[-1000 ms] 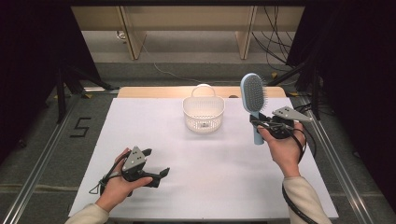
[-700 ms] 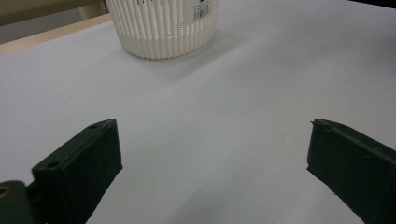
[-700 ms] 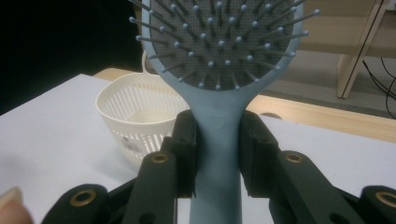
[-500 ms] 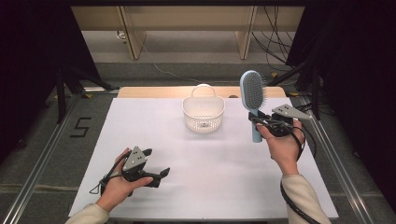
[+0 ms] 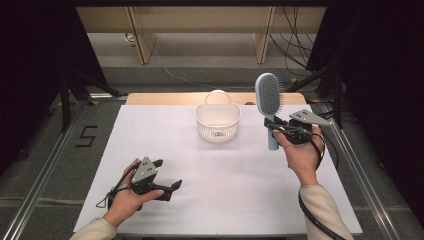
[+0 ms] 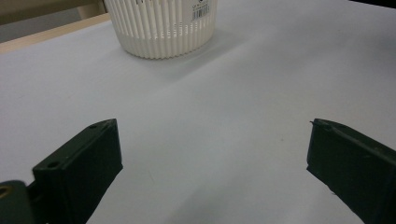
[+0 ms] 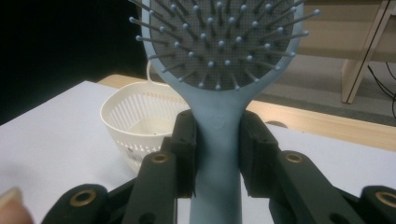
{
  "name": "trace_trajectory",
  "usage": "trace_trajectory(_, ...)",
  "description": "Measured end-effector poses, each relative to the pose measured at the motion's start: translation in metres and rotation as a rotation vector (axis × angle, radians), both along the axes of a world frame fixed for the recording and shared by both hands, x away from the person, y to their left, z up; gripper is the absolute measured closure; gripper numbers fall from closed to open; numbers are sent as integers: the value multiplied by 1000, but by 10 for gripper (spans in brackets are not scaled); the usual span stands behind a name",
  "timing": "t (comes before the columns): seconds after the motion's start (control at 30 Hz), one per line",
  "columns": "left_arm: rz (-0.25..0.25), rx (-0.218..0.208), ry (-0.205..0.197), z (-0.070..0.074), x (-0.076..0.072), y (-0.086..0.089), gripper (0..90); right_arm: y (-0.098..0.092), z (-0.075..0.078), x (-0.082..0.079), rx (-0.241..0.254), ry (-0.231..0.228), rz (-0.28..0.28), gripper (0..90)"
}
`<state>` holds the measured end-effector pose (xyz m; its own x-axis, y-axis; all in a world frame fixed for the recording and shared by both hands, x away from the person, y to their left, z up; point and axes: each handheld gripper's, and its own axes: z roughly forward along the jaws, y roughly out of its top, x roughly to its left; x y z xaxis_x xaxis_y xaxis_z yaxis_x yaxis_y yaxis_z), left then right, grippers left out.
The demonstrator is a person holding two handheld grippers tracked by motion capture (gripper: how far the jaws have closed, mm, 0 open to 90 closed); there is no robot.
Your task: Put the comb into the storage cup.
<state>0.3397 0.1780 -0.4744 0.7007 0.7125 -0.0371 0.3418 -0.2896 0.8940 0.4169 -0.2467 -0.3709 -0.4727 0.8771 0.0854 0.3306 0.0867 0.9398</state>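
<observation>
Jaws of the right gripper (image 7: 217,154) squeeze the handle of a blue hairbrush (image 5: 269,100), standing upright at the right of the high view. A white basket (image 5: 217,121) sits just left of it on the bench (image 5: 240,175). The left gripper (image 5: 167,189), lower left, rests wide open, holding nothing.

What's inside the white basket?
Nothing that can be seen: the white basket looks bare inside in the right gripper view. The hairbrush, clamped in the right gripper, covers its far side, so that part stays hidden.
</observation>
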Motion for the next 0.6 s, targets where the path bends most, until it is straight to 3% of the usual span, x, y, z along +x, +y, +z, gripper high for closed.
trace_trajectory(0.6,-2,-1,0,0,0,0,25,3,4,2,3,-14,4,705)
